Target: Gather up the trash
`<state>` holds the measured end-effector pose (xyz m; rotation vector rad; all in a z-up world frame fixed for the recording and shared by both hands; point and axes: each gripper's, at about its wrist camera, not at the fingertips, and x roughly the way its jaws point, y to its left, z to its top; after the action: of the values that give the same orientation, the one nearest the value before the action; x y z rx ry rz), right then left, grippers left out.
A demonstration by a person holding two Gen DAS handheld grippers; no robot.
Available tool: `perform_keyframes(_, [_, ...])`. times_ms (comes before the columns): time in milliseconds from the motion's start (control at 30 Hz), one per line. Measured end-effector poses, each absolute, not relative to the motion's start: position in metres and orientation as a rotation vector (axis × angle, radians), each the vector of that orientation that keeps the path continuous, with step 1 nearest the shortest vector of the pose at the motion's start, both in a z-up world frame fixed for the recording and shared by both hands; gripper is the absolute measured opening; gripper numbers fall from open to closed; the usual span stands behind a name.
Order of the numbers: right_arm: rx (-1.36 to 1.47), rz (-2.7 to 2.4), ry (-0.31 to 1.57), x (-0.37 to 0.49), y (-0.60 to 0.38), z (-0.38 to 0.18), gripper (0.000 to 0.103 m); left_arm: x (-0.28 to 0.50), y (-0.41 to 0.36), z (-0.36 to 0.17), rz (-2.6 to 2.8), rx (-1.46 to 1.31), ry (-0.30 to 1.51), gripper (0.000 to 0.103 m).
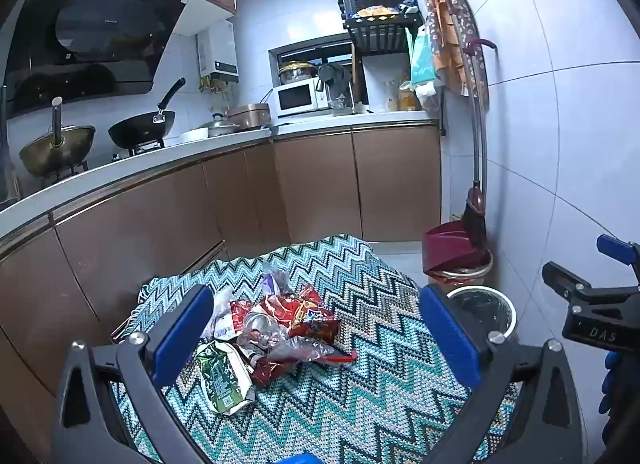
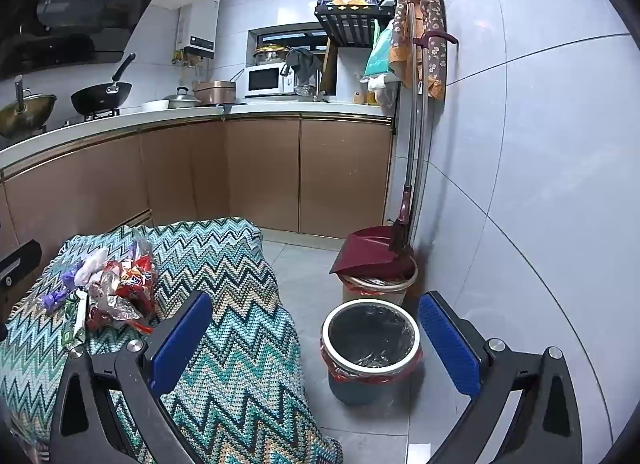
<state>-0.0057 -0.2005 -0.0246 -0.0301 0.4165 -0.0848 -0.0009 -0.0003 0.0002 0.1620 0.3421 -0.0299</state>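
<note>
Nothing is collected yet, I judge: the heap of crumpled red, green and clear wrappers (image 1: 276,328) lies on the zigzag-patterned blanket (image 1: 360,288), untouched. My left fingers (image 1: 316,332) and right fingers (image 2: 316,340) are spread wide, empty. The white-rimmed, plastic-lined bin (image 2: 371,344) waits on the floor beside.

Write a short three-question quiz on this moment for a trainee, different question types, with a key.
1. True or false: the left gripper is shut on a wrapper.
2. The bin with the white rim stands: A) on the zigzag cloth B) on the floor beside it C) on the counter.
3. Fill in: the pile of wrappers lies on the ____.

Key: 1 false, both the left and the right gripper are open and empty; 2 B; 3 zigzag cloth.
</note>
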Motion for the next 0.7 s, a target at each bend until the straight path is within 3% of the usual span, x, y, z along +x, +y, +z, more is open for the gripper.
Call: perform_keyframes(700, [-0.017, -0.087, 0.422, 0.001, -0.199, -0.028, 0.103, 0.006, 0.004, 0.0, -0.053, 0.14, 0.36, 0.103])
